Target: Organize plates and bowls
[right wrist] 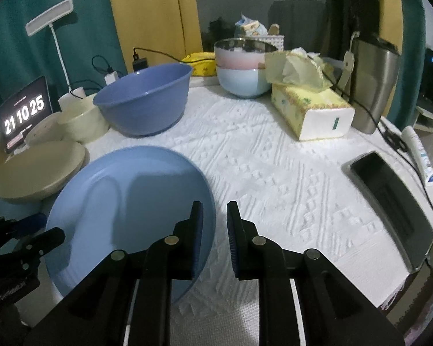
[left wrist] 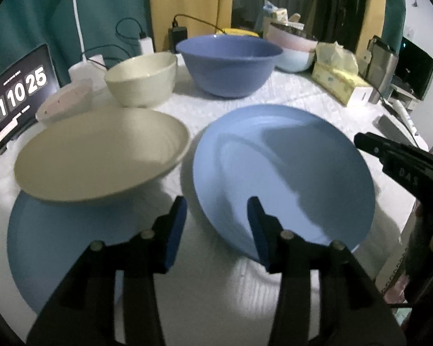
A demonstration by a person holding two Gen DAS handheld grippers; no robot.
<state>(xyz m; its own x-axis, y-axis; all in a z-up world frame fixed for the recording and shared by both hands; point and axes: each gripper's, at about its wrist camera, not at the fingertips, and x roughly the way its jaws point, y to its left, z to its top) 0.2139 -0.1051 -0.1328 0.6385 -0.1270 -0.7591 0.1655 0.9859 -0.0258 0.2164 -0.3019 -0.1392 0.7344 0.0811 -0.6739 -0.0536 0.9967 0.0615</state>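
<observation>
A light blue plate [left wrist: 283,170] [right wrist: 130,210] lies tilted on the white tablecloth. My left gripper [left wrist: 216,210] is open, with its right finger over the plate's near rim and its left finger off the plate. My right gripper [right wrist: 215,213] is open with a narrow gap at the plate's right rim; it also shows at the right edge of the left wrist view [left wrist: 395,155]. A cream plate [left wrist: 101,152] [right wrist: 37,170] rests on another blue plate [left wrist: 60,248]. Behind stand a cream bowl [left wrist: 143,77] [right wrist: 82,121], a large blue bowl [left wrist: 229,63] [right wrist: 144,98] and a small pink dish [left wrist: 63,103].
Stacked pink and pale blue bowls [right wrist: 242,69], a tissue box [right wrist: 311,109], a steel canister [right wrist: 372,83], a phone [right wrist: 389,196] and a tube [right wrist: 421,155] sit on the right. A clock tablet [left wrist: 17,95], a lamp [left wrist: 78,20] and chargers stand at the back left.
</observation>
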